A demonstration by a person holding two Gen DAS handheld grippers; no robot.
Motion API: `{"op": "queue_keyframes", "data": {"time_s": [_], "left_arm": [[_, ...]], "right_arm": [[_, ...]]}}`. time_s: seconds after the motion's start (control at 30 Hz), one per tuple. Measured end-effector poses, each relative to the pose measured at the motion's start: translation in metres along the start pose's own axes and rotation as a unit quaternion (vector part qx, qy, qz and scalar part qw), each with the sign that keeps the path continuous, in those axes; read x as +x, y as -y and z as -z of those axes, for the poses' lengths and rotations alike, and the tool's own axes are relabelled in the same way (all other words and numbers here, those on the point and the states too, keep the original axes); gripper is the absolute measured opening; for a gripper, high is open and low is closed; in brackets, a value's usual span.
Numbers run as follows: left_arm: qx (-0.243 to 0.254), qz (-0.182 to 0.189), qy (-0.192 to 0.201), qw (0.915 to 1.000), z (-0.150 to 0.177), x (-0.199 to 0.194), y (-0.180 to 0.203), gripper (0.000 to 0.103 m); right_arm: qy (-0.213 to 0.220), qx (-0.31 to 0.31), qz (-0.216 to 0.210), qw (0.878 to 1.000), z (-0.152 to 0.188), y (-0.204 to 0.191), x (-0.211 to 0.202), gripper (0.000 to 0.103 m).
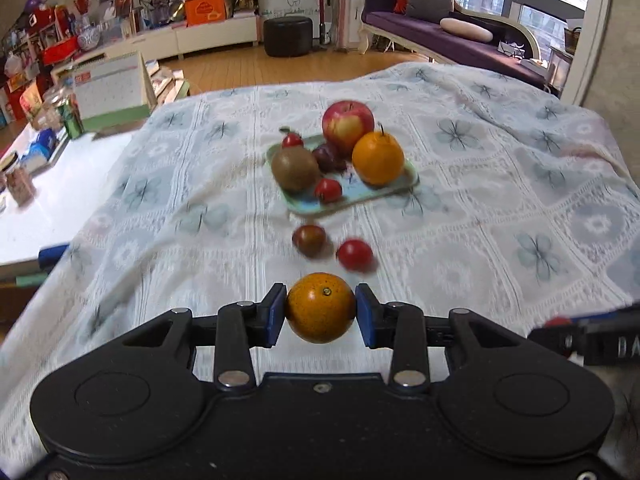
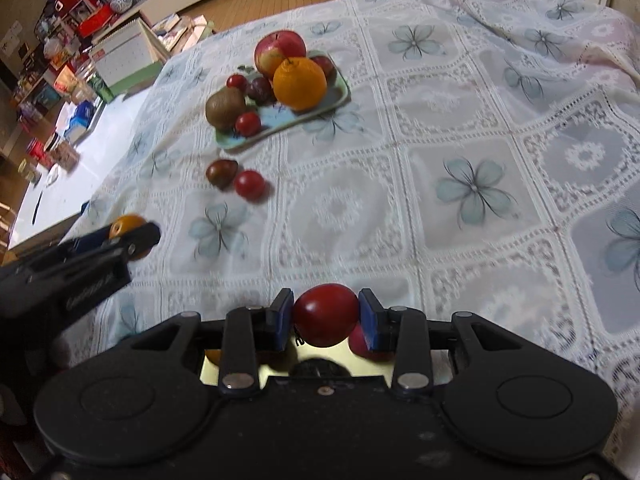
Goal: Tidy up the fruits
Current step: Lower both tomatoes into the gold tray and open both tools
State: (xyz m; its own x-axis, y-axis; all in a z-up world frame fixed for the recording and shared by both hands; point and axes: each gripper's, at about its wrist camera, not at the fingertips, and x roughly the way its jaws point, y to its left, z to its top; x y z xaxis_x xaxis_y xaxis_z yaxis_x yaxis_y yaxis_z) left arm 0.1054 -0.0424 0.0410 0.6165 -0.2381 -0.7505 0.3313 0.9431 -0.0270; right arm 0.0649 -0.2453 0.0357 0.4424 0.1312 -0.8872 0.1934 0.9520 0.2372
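Observation:
My left gripper (image 1: 321,309) is shut on a small orange (image 1: 321,307) and holds it above the cloth. My right gripper (image 2: 326,316) is shut on a dark red tomato (image 2: 326,314). A pale green tray (image 1: 394,188) lies mid-table with an apple (image 1: 347,125), a big orange (image 1: 377,158), a kiwi (image 1: 294,169), a plum (image 1: 328,157) and small red tomatoes (image 1: 328,190). A brownish tomato (image 1: 309,240) and a red tomato (image 1: 354,254) lie loose on the cloth between the tray and my left gripper. The left gripper also shows in the right wrist view (image 2: 128,236).
A white lace tablecloth with blue flowers (image 2: 472,188) covers the table. A bare white tabletop (image 1: 52,200) at the left carries a desk calendar (image 1: 110,88), cans and boxes. A purple sofa (image 1: 448,36) and a black stool (image 1: 287,36) stand beyond.

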Motion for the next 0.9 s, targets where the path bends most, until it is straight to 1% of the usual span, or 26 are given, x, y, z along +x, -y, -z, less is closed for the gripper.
{"op": "queue_keyframes", "data": {"time_s": [0.07,0.27,0.4,0.6,0.73,0.9], "left_arm": [[-0.008,0.002,-0.011,0.9999,0.011,-0.006,-0.001,0.045],[-0.013,0.012,-0.047,0.9987,0.047,-0.021,0.006,0.045],[-0.017,0.018,-0.076,0.9968,0.067,-0.026,0.015,0.045],[-0.014,0.014,-0.11,0.9937,0.086,-0.025,0.033,0.045],[-0.011,0.004,-0.128,0.9917,0.094,-0.022,0.041,0.045],[-0.005,-0.004,-0.133,0.9911,0.097,-0.022,0.047,0.045]], "right_arm": [[-0.009,-0.008,0.001,1.0,0.005,0.002,-0.002,0.037],[-0.053,-0.038,-0.005,0.998,0.02,0.002,0.0,0.037],[-0.065,-0.055,0.0,0.996,0.034,0.004,0.0,0.037],[-0.063,-0.05,-0.016,0.997,0.052,0.018,-0.005,0.037],[-0.055,-0.06,-0.011,0.997,0.061,0.024,-0.007,0.037],[-0.055,-0.057,-0.023,0.997,0.063,0.029,-0.006,0.037]]}}
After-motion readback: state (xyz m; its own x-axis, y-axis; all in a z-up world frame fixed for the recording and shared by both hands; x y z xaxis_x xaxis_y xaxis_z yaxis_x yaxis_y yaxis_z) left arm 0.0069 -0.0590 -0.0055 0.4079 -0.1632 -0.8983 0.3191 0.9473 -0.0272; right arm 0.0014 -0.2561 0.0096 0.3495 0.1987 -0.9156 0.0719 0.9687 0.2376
